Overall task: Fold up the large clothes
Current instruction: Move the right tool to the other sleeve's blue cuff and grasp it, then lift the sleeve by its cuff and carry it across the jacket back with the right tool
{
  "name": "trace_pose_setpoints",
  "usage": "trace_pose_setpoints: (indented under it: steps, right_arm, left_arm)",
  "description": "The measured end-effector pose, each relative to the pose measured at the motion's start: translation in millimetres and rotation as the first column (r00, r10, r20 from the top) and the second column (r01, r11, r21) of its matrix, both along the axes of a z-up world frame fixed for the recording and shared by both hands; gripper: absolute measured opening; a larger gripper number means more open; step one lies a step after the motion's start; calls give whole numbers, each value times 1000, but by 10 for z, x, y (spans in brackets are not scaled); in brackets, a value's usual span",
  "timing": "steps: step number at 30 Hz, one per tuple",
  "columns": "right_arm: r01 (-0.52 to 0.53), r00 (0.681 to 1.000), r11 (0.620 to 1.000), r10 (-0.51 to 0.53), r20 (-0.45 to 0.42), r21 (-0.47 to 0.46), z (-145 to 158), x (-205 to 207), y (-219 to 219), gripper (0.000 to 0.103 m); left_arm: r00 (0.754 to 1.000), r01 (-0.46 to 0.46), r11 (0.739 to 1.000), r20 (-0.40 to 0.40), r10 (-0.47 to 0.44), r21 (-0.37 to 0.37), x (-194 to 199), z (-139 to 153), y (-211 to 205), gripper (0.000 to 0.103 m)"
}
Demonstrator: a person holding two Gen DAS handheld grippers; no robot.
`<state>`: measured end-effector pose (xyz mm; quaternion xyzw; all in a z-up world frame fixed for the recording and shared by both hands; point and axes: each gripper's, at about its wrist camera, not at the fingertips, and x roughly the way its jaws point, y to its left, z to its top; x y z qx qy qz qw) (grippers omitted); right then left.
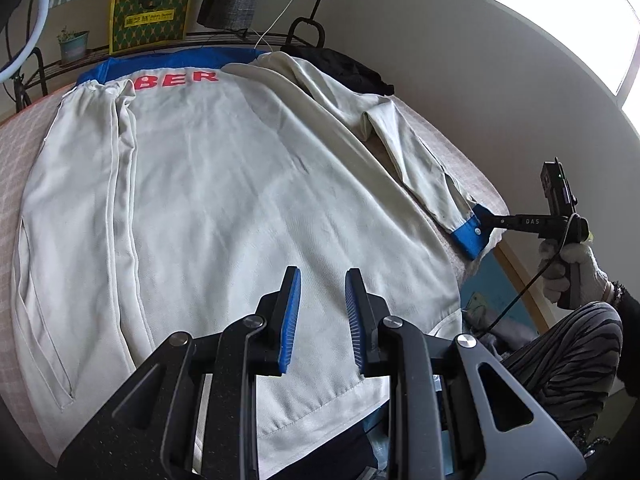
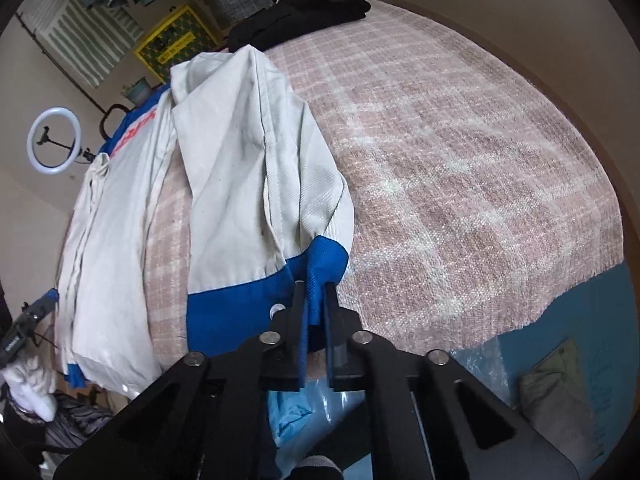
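Bed point(image 2: 460, 152) under a pink-and-cream checked cover, filling most of both views. Spread across it, back side up: large cream jacket point(image 1: 240, 200) with blue collar band at the far end and hem toward the camera. One sleeve already laid lengthwise over the body on the picture's left; other sleeve point(image 1: 416, 152) stretched out to the right, ending in a blue cuff point(image 2: 248, 300) at the bed's edge. Right gripper point(image 2: 316, 308) pinching a fold of that cuff, jaws pressed together on the blue cloth beside a small snap button. Left gripper point(image 1: 322, 300) hovering over the hem, jaws slightly spread and empty, blue ribbed pads visible. Gloved hand point(image 1: 576, 272) on the right tool's handle. Likely step in hand: bringing the right sleeve across onto the back. To do it well: lift the cuff just clear of the cover, carry it inward so the fold falls along the shoulder seam, lay it flat and parallel to the folded sleeve, steady the hem with the free gripper against dragging. Readable writing: red letters "BER" point(image 1: 176, 80) under the collar, start of the word hidden; "DAS" on the right tool's arm; yellow bag point(image 1: 150, 16) on the shelf with print too small to read.
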<state>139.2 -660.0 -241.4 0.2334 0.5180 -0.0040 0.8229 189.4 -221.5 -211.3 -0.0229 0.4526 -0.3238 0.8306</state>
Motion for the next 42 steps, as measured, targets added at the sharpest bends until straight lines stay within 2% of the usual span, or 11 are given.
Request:
trace_pose_setpoints:
  steps: [5, 9, 16, 20, 26, 28, 29, 30, 31, 35, 42]
  right_arm:
    - [23, 996, 996, -16, 84, -84, 421, -53, -256, 2]
    - [136, 980, 982, -115, 163, -127, 683, -127, -732, 1]
    - [232, 955, 972, -233, 183, 24, 292, -43, -1226, 5]
    - [291, 947, 954, -298, 122, 75, 35, -119, -1289, 49]
    - [366, 914, 901, -395, 89, 233, -266, -219, -1409, 52]
    - [355, 917, 907, -385, 105, 228, -276, -158, -1363, 52]
    - [335, 924, 918, -364, 116, 214, -259, -104, -1317, 44]
    - [313, 932, 928, -341, 122, 203, -246, -51, -1282, 33]
    - [287, 942, 939, -313, 125, 191, -233, 6, -1237, 5]
    - [258, 953, 966, -259, 159, 26, 43, 150, -1187, 4]
    - [266, 901, 946, -176, 396, -186, 1242, 201, -1213, 4]
  left_arm:
    - [1000, 6, 1000, 5, -6, 0, 26, 32, -28, 22]
    - [1000, 17, 1000, -9, -17, 15, 54, -21, -127, 22]
    - [999, 30, 999, -26, -29, 30, 102, -58, -315, 22]
    - [999, 39, 998, -22, -38, 43, 121, -32, -363, 22]
    - [998, 33, 999, -48, -31, 34, 180, -48, -433, 22]
    - [998, 39, 999, -52, -37, 38, 180, -66, -487, 22]
    - [998, 43, 998, -52, -41, 40, 173, -70, -519, 22]
    - [998, 48, 998, -51, -46, 39, 164, -69, -550, 22]
    - [998, 51, 998, -50, -49, 38, 158, -65, -573, 22]
    - [997, 59, 998, -50, -58, 22, 180, -50, -678, 22]
    - [996, 66, 998, -51, -66, 0, 243, -74, -817, 22]
